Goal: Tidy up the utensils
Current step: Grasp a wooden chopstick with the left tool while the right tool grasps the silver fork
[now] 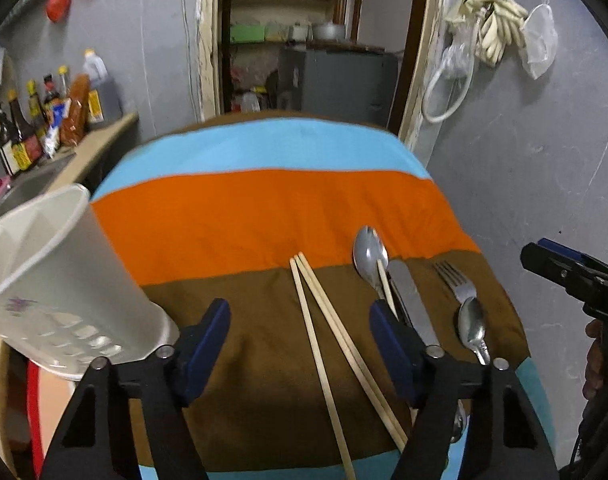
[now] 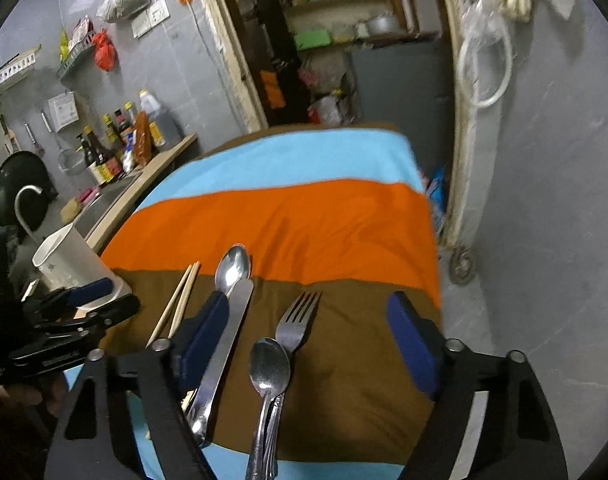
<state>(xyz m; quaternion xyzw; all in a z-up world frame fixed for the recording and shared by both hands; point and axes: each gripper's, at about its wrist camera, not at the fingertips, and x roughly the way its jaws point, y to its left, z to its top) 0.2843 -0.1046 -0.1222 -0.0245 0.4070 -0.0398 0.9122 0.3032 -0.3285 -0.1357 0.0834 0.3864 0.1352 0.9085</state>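
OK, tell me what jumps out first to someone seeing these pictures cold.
The striped cloth in blue, orange and brown fills the middle. On its brown band the utensils lie in a row: chopsticks, a large spoon, a knife, a fork with a small spoon overlapping it. A white holder stands at the cloth's left edge.

Cloth [image 1: 264, 208] striped blue, orange, brown; white holder [image 1: 60, 280].
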